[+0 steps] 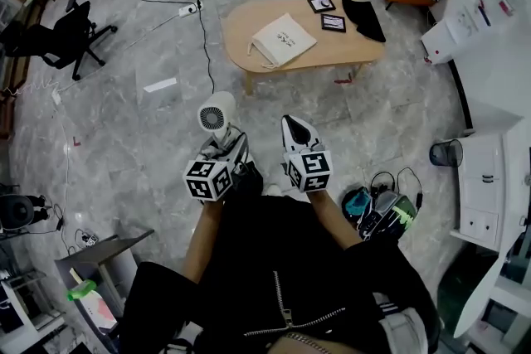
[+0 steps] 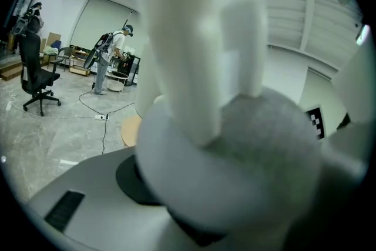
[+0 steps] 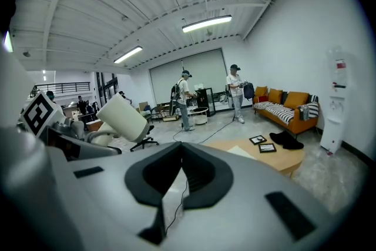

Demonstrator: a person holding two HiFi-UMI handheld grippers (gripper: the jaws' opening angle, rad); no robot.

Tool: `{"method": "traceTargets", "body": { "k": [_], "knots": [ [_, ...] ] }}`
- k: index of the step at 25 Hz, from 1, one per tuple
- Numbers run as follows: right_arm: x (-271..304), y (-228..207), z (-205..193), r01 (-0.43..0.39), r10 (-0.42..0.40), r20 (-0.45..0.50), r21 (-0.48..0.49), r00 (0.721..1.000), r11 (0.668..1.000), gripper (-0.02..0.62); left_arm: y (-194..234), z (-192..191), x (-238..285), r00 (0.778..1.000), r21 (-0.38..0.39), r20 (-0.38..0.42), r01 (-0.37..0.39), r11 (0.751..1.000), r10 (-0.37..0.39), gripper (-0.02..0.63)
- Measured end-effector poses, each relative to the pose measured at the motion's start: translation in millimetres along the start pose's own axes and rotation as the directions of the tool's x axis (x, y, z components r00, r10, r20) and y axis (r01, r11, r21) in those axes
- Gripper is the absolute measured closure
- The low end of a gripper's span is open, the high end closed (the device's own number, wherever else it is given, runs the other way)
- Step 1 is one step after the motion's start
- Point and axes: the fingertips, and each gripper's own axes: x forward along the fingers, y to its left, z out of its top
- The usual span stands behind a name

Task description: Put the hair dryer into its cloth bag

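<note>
Hair dryer (image 1: pixel 216 113) gripped in left gripper's (image 1: pixel 222 147) fingers for bagging; right gripper's (image 1: pixel 296 133) fingers closed empty, presumably free for the cloth bag (image 1: pixel 284 40) on the bench (image 1: pixel 348 50) ahead.

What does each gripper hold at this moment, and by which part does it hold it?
The left gripper holds the white hair dryer by its handle, below the barrel. The right gripper is shut and holds nothing.
</note>
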Motion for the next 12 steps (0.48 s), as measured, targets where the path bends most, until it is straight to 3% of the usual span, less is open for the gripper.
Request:
{"method": "traceTargets", "body": {
  "k": [12],
  "knots": [
    [92,5,22,0.05,-0.049,-0.026,0.019,0.998,0.999,0.584,63,42,47,0.996,0.065,-0.068,0.065,0.996,-0.061,0.399]
  ]
}}
